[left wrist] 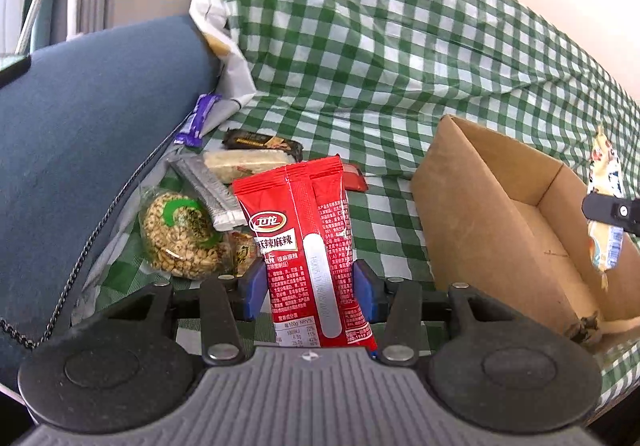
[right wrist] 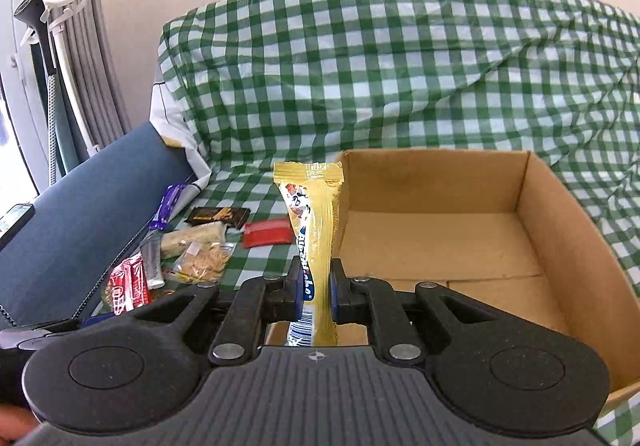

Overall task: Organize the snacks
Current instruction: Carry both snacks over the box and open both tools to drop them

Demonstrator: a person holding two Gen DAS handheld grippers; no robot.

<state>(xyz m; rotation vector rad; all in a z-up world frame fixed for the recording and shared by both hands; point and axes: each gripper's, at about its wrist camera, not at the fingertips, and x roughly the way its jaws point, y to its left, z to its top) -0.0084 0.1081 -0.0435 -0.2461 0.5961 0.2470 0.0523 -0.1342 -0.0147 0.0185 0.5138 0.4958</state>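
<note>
- The cardboard box (right wrist: pixel 532 230) sits on the green and white checked cloth (right wrist: pixel 360 66). Its top is open.
- In the right wrist view the brown floor of the box is bare. Nothing lies on the part that shows.
- The right gripper (right wrist: pixel 315 288) is squeezed tight on a yellow snack packet (right wrist: pixel 314 214). The blue pads (right wrist: pixel 337 294) press on both sides of it.
- The yellow snack packet stands up tall between the pads, at the near left corner of the box. In the left wrist view it hangs above the box's open top.
- The left gripper (left wrist: pixel 308 292) grips a red snack packet (left wrist: pixel 308 246). Its blue pads touch the two sides of the packet, which stands up straight.
- The red snack packet is outside the box, to the left of it, above the cloth.
- More snacks lie in a heap on the cloth to the left of the box, none of them in it.
- In the heap there is a round puffed rice cake (left wrist: pixel 180 238), a silver packet (left wrist: pixel 210 188), a pale bar (left wrist: pixel 248 162) and a dark brown bar (left wrist: pixel 262 142).
- A small red packet (right wrist: pixel 267 232) lies alone on the cloth, near the left wall of the box.
- A purple bar (left wrist: pixel 198 120) leans against the blue cushion (left wrist: pixel 88 126) at the edge of the heap.
</note>
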